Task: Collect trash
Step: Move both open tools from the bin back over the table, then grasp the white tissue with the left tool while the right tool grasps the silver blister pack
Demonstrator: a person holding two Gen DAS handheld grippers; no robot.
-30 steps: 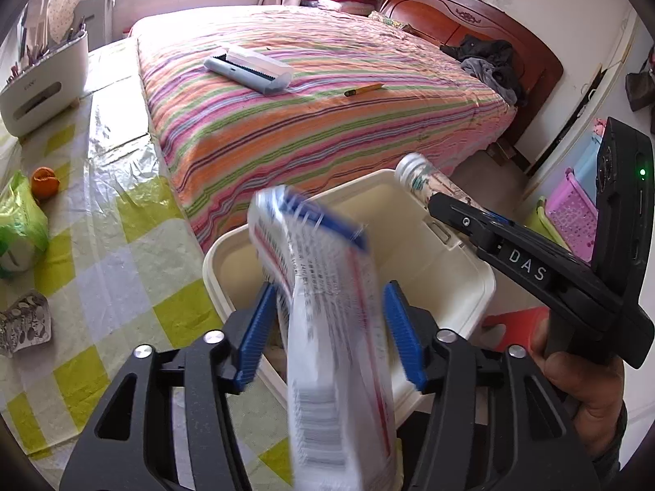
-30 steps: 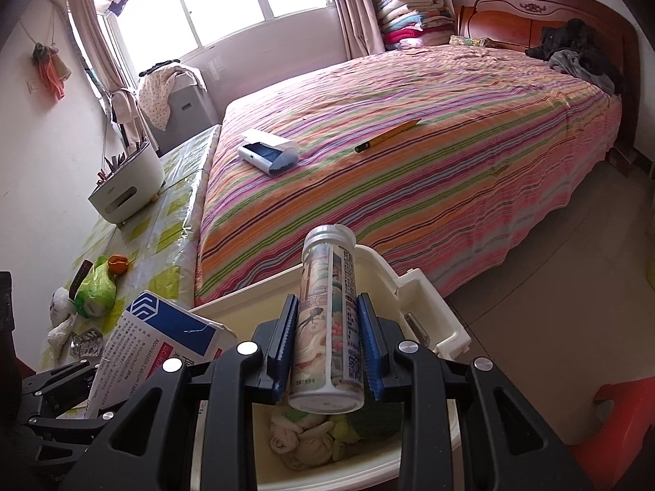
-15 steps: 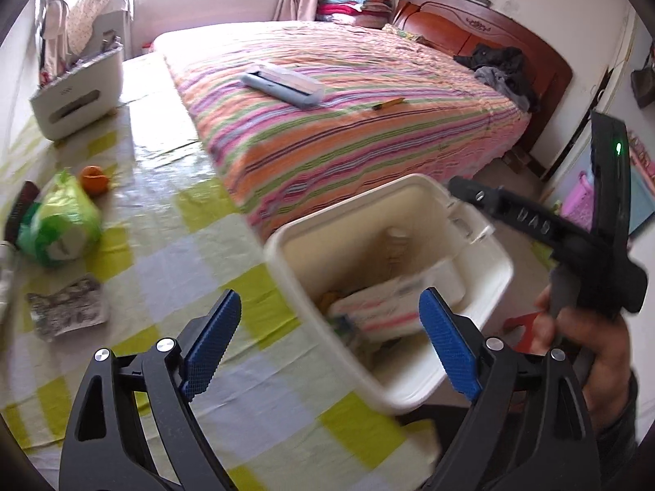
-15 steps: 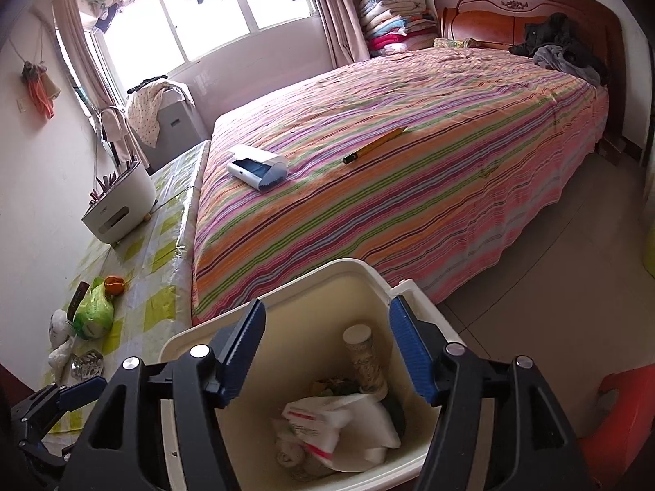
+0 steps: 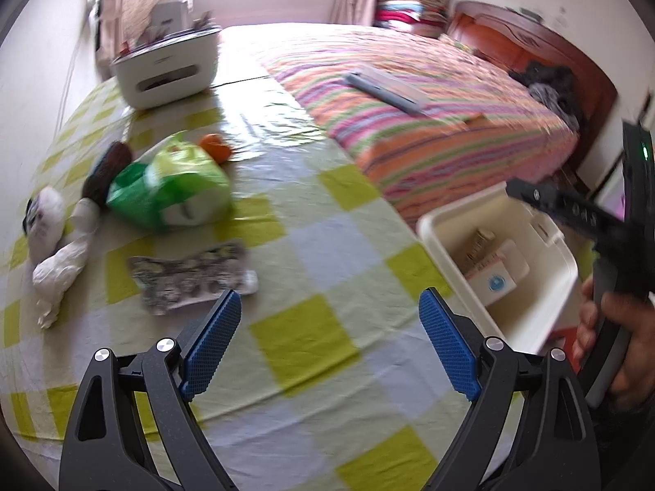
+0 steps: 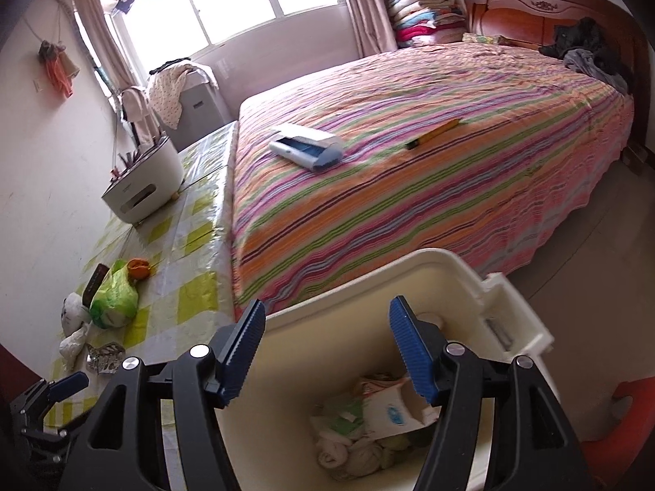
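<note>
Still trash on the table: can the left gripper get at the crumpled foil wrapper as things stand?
Probably yes. The left gripper is open and empty, the foil wrapper lies flat just ahead of its left finger, and nothing lies between them on the checked tablecloth.

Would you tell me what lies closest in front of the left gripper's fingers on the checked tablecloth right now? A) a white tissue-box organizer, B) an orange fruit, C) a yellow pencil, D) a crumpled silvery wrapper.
D: the crumpled silvery wrapper lies just beyond the open, empty left gripper on the checked tablecloth, nearer than the green bag.
</note>
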